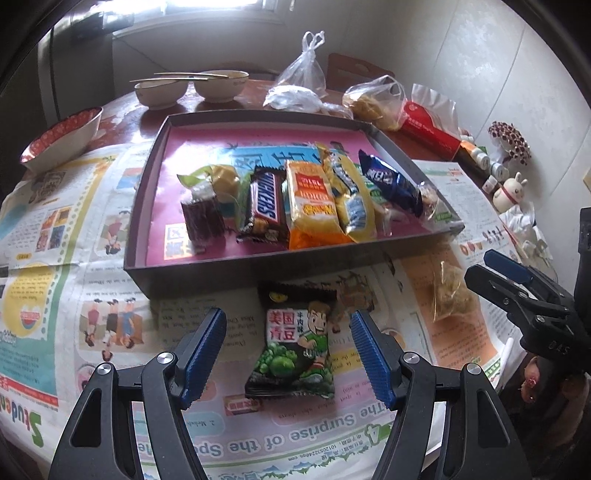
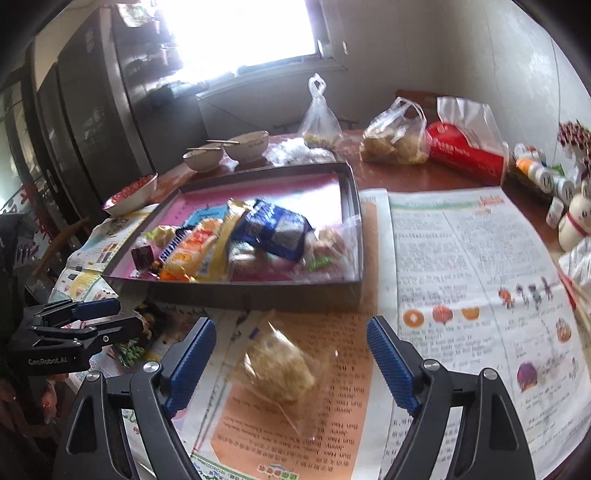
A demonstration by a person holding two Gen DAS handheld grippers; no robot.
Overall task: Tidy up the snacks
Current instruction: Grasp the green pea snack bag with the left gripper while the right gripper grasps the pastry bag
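Left wrist view: left tongs (image 1: 288, 350) spread wide, pinching nothing, angled down at a green pea packet (image 1: 293, 350) lying flat on newspaper (image 1: 92, 280) that covers the tabletop. Packet between the blue pads (image 1: 201, 360), touching neither. Just beyond it, a shallow dark tray (image 1: 195, 269) with a pink liner, holding a row of snacks: a brown sweet (image 1: 203, 218), a Snickers bar (image 1: 264, 205), an orange pack (image 1: 314, 203), a yellow pack (image 1: 351, 199), a blue pack (image 1: 391, 182). At right, near the tray's corner, a clear pouch (image 1: 450, 295) on the paper, with the right tongs (image 1: 491, 271) beside it, seen side-on. Behind the tray, two bowls (image 1: 192, 88) with chopsticks, a red-patterned bowl (image 1: 62, 138) at left, plastic bags (image 1: 303, 81), a red pack (image 1: 432, 129), small bottles (image 1: 487, 166) and a figurine (image 1: 511, 192) at right.

Right wrist view: right tongs (image 2: 291, 358) likewise spread and empty, pointing down over the clear pouch (image 2: 280, 365), which lies between the pads without contact; pale crumbly filling visible here, unclear from the other side. Tray (image 2: 258, 291) seen from its right corner, snacks heaped and blurred. Left tongs (image 2: 92, 317) at far left, side-on, with only a green edge of the pea packet (image 2: 129, 352) showing under them. Shown only here: a bright window (image 2: 240, 33), dark cabinets (image 2: 92, 103), and a broad newspaper (image 2: 461, 277) page to the right of the tray.
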